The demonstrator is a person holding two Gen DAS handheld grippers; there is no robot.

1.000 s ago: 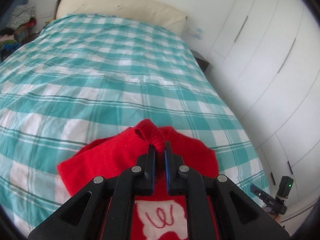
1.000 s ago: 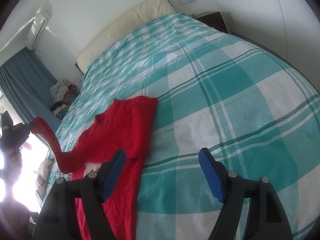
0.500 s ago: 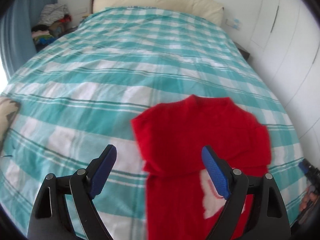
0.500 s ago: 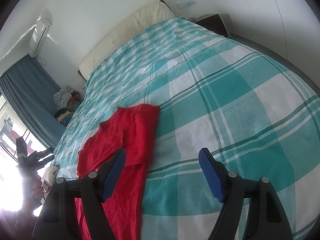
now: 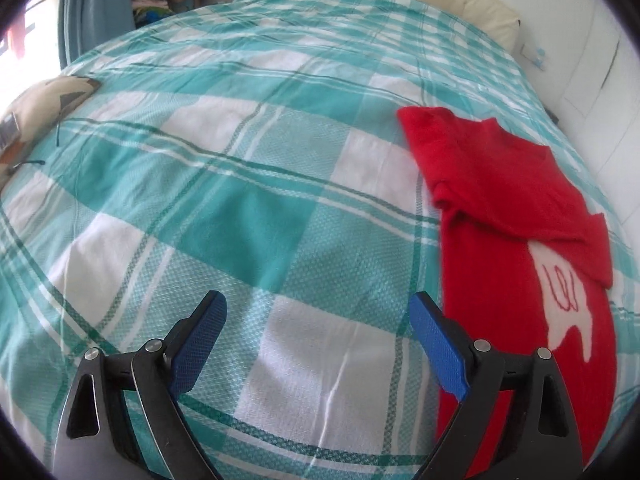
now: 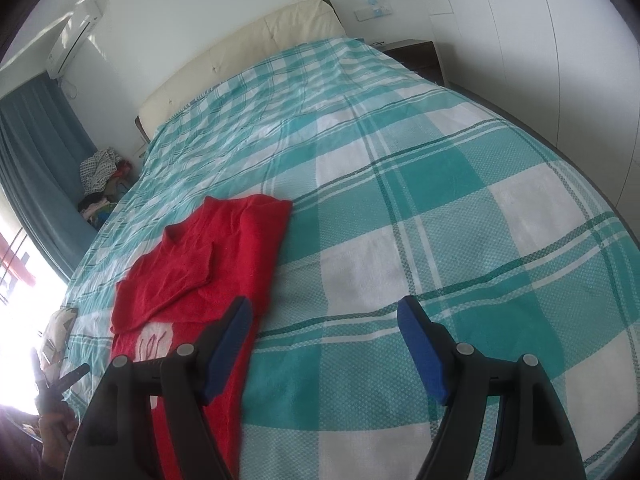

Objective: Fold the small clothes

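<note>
Grippers both stand wide and hold nothing. The left gripper (image 5: 318, 316) is opening its jaws over bare bedspread (image 5: 240, 208), with no cloth between the blue pads; its right pad (image 5: 438, 350) is just beside the left edge of the sweater (image 5: 504, 216) but I cannot tell if it touches. The right gripper (image 6: 324, 324) has its jaws wide too; its left pad (image 6: 228, 348) stands in front of the right edge of the sweater (image 6: 224, 248), and the space between the pads shows only the bedspread (image 6: 400, 220).

The red sweater lies flat on the bedspread, with both sleeves folded across its chest and the collar toward the headboard (image 6: 248, 48). Below the sleeves there is a white patch (image 5: 564, 304) with red curly strokes on it; they look like loops, and I cannot read them as letters.

The left view shows the patch clearly, and also a patterned cushion (image 5: 36, 108) at the bedspread's left edge. The right view shows an air conditioner (image 6: 76, 28) on the wall, a dark nightstand (image 6: 416, 54) right of the headboard, a clothes pile (image 6: 100, 184) by the curtain (image 6: 36, 168), and a hand (image 6: 56, 428) with a dark tool left of the sweater.
</note>
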